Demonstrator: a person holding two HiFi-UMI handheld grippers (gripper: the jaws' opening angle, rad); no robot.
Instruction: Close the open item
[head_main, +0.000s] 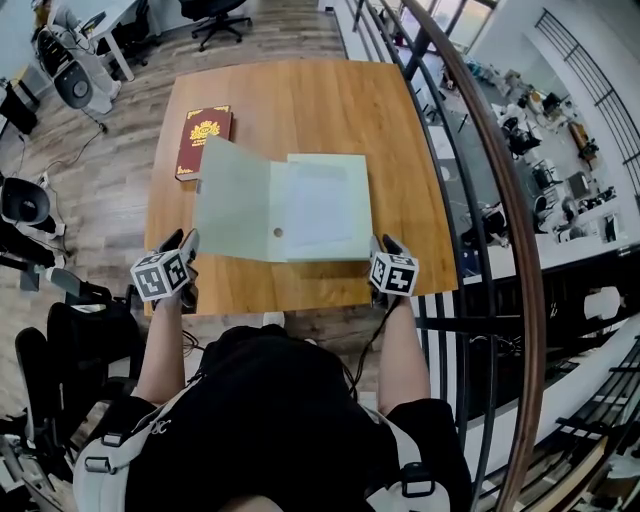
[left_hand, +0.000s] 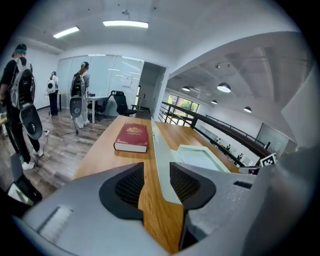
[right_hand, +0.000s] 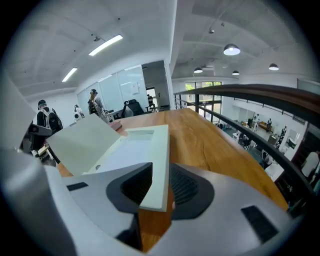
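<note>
A pale green box (head_main: 362, 205) is lying open near the middle of the wooden tabletop (head_main: 300, 95). Its lid (head_main: 232, 200) is swinging out toward 9 o'clock and tilting up off the wood, hinged along the box's left side. A red book (head_main: 203, 140) is resting flat at about 10 o'clock from the box, just beside the lid's far corner.

The left claw (left_hand: 156, 182) is sitting at the box's 7 o'clock, by the near edge of the tabletop. Its jaws are standing spread, and the lid's thin near edge is running between them, close to the right-hand pad and clear of the other.

The right claw (right_hand: 161, 186) is sitting at the box's 5 o'clock. Its jaws are also standing apart, straddling the near right corner of the box's wall without pinching it.
</note>
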